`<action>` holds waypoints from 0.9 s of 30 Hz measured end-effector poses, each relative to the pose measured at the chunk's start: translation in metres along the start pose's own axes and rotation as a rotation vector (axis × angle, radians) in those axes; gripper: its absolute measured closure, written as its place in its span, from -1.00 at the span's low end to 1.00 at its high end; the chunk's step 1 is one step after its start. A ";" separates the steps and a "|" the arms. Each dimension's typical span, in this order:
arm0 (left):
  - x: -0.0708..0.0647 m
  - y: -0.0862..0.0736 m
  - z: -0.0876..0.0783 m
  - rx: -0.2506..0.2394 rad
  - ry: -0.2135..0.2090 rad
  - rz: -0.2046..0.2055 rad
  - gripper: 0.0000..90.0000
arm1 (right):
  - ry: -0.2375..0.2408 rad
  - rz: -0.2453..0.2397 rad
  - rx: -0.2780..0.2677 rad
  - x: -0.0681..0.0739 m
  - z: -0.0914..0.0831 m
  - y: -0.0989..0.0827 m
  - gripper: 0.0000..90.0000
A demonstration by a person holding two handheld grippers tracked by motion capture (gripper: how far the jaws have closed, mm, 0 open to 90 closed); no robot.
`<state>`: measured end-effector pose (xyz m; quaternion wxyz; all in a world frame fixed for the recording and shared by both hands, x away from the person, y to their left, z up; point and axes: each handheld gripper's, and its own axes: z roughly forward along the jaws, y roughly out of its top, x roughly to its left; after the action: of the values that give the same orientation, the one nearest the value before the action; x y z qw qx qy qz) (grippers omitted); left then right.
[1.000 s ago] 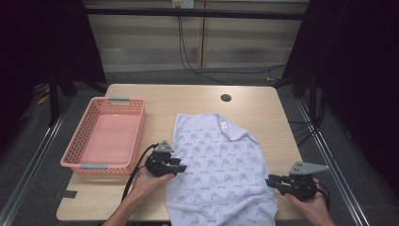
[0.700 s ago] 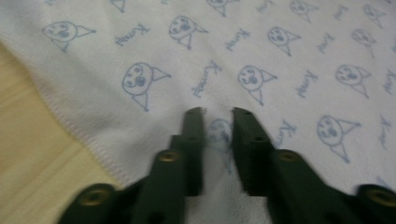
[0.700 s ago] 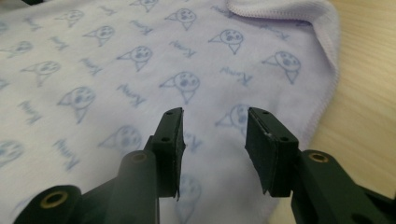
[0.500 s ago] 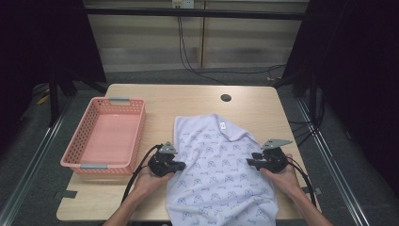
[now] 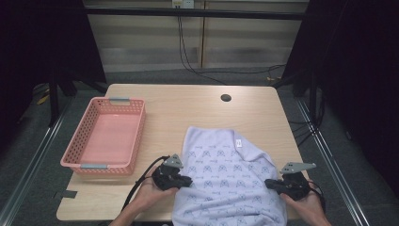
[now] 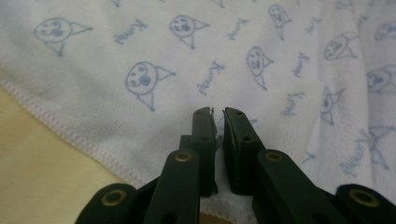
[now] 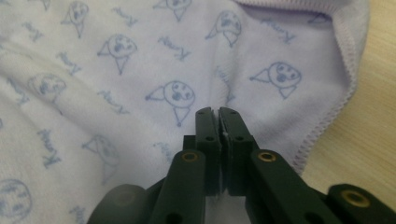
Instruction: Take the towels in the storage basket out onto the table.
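Pale lilac cloth (image 5: 226, 181), printed with small blue cartoon faces and handwritten words, lies spread on the near half of the light wooden surface (image 5: 188, 106), right in front of you. Its near edge hangs over the front edge of the surface. A small white label sits near the cloth's far right corner.

Your left gripper (image 5: 187, 181) is at the cloth's left edge, about halfway along its side. In the left gripper view, its jaws have just been closing; they stand almost together, with only a thin gap at the tips, and a fold of the cloth is pinched between them. The stitched hem runs diagonally just beside them, with bare surface beyond it.

Your right gripper (image 5: 268, 182) is at the cloth's right edge, roughly level with the left one. In the right gripper view, its jaws have also just been closing and are now nearly pressed together on a fold of the cloth, close to the stitched hem, with bare wood just past it.

To the left of the cloth, well apart from it, a pink plastic basket (image 5: 136, 136) with perforated walls stands on the surface. A small dark round hole (image 5: 226, 98) shows in the surface near its far edge.
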<state>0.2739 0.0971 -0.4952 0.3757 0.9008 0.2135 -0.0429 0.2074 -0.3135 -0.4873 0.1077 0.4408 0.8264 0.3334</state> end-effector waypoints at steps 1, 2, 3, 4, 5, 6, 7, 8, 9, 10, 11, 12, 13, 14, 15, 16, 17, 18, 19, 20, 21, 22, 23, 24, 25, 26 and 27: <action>-0.003 -0.001 -0.001 -0.009 -0.009 0.001 0.76 | -0.008 -0.012 -0.026 0.000 -0.002 0.003 0.73; -0.004 -0.001 -0.003 -0.002 -0.002 0.009 0.71 | -0.005 -0.010 -0.056 -0.001 -0.002 0.007 0.72; -0.004 -0.001 -0.004 -0.015 -0.003 0.006 0.70 | 0.008 -0.013 -0.079 -0.003 0.000 0.012 0.67; -0.001 0.001 -0.006 -0.034 0.000 -0.004 0.68 | 0.005 -0.023 -0.099 -0.004 0.003 0.019 0.62; 0.003 0.003 -0.008 -0.054 0.011 -0.022 0.66 | 0.012 -0.029 -0.120 -0.006 0.007 0.025 0.56; 0.008 0.004 -0.010 -0.077 0.019 -0.039 0.66 | 0.023 -0.040 -0.133 -0.007 0.012 0.033 0.51; 0.013 0.006 -0.011 -0.094 0.036 -0.063 0.66 | 0.016 -0.053 -0.137 -0.007 0.018 0.040 0.46; 0.019 0.008 -0.012 -0.103 0.055 -0.076 0.65 | 0.016 -0.062 -0.135 -0.008 0.026 0.047 0.41; 0.024 0.009 -0.013 -0.113 0.075 -0.093 0.62 | 0.026 -0.067 -0.131 -0.008 0.034 0.053 0.38; 0.029 0.010 -0.012 -0.126 0.090 -0.111 0.58 | 0.021 -0.076 -0.126 -0.008 0.043 0.058 0.33; 0.034 0.011 -0.012 -0.135 0.102 -0.125 0.55 | 0.017 -0.084 -0.121 -0.008 0.050 0.063 0.33; 0.038 0.011 -0.011 -0.140 0.112 -0.139 0.53 | 0.020 -0.096 -0.112 -0.007 0.058 0.067 0.33; 0.043 0.012 -0.010 -0.145 0.123 -0.141 0.50 | 0.006 -0.108 -0.098 -0.007 0.066 0.070 0.33; 0.047 0.012 -0.009 -0.153 0.136 -0.155 0.45 | -0.002 -0.108 -0.085 -0.008 0.073 0.073 0.34; 0.051 0.013 -0.008 -0.154 0.146 -0.171 0.42 | -0.018 -0.102 -0.075 -0.009 0.079 0.074 0.45; 0.054 0.014 -0.008 -0.156 0.163 -0.176 0.38 | -0.022 -0.104 -0.080 -0.010 0.082 0.076 0.68; 0.057 0.015 -0.008 -0.166 0.174 -0.188 0.33 | -0.011 -0.113 -0.092 -0.011 0.082 0.078 0.90; 0.060 0.016 -0.009 -0.183 0.183 -0.197 0.30 | -0.014 -0.101 -0.111 -0.011 0.077 0.080 0.97; 0.064 0.017 -0.010 -0.190 0.205 -0.206 0.28 | -0.008 -0.088 -0.138 -0.012 0.071 0.082 0.98; 0.069 0.017 -0.010 -0.209 0.209 -0.214 0.26 | -0.010 -0.082 -0.159 -0.013 0.065 0.083 0.98; 0.074 0.017 -0.009 -0.217 0.211 -0.243 0.26 | -0.024 -0.077 -0.181 -0.015 0.059 0.084 0.98; 0.078 0.019 -0.006 -0.209 0.227 -0.264 0.23 | -0.015 -0.056 -0.193 -0.018 0.053 0.084 0.99; 0.082 0.020 -0.005 -0.203 0.241 -0.261 0.20 | -0.023 -0.055 -0.210 -0.022 0.048 0.083 0.99; 0.085 0.022 -0.003 -0.214 0.250 -0.272 0.22 | -0.026 -0.040 -0.227 -0.026 0.043 0.083 0.99; 0.089 0.023 -0.002 -0.224 0.255 -0.272 0.23 | -0.026 -0.025 -0.237 -0.029 0.039 0.082 0.99; 0.092 0.025 0.001 -0.221 0.260 -0.284 0.26 | -0.032 -0.021 -0.249 -0.033 0.035 0.081 0.99; 0.095 0.028 0.003 -0.212 0.270 -0.280 0.26 | -0.034 -0.007 -0.259 -0.035 0.032 0.080 0.99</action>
<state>0.3713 0.1106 -0.5018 0.4269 0.8152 0.3883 0.0488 0.2956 -0.2956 -0.4636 0.1787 0.4259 0.7761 0.4295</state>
